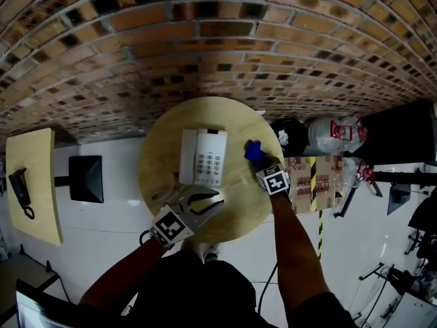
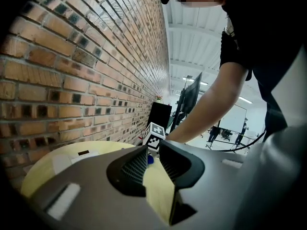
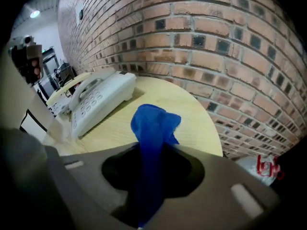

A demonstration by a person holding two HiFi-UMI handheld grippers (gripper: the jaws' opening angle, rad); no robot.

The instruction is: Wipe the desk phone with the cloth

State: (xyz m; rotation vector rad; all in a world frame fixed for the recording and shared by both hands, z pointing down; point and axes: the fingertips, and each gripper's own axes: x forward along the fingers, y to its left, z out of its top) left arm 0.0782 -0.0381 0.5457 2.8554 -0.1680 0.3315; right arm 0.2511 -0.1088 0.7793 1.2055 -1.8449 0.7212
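Note:
A white desk phone (image 1: pixel 203 157) lies on the round wooden table (image 1: pixel 239 214), its handset along the left side. My right gripper (image 1: pixel 259 158) hovers just right of the phone, shut on a bunched blue cloth (image 1: pixel 254 152). In the right gripper view the cloth (image 3: pixel 153 126) sticks out from between the jaws, with the phone (image 3: pixel 98 99) ahead to the left. My left gripper (image 1: pixel 205 202) stands open near the table's front edge, below the phone. In the left gripper view its jaws (image 2: pixel 152 163) hold nothing and bare tabletop shows through the gap.
A brick wall (image 1: pixel 205 53) runs close behind the table. At the right stand a black bag (image 1: pixel 290 137), a clear plastic bag (image 1: pixel 334 135) and a cardboard box with hazard tape (image 1: pixel 307 183). A second table (image 1: pixel 37 203) with a black handset (image 1: pixel 20 190) and a black box (image 1: pixel 87 178) are at the left.

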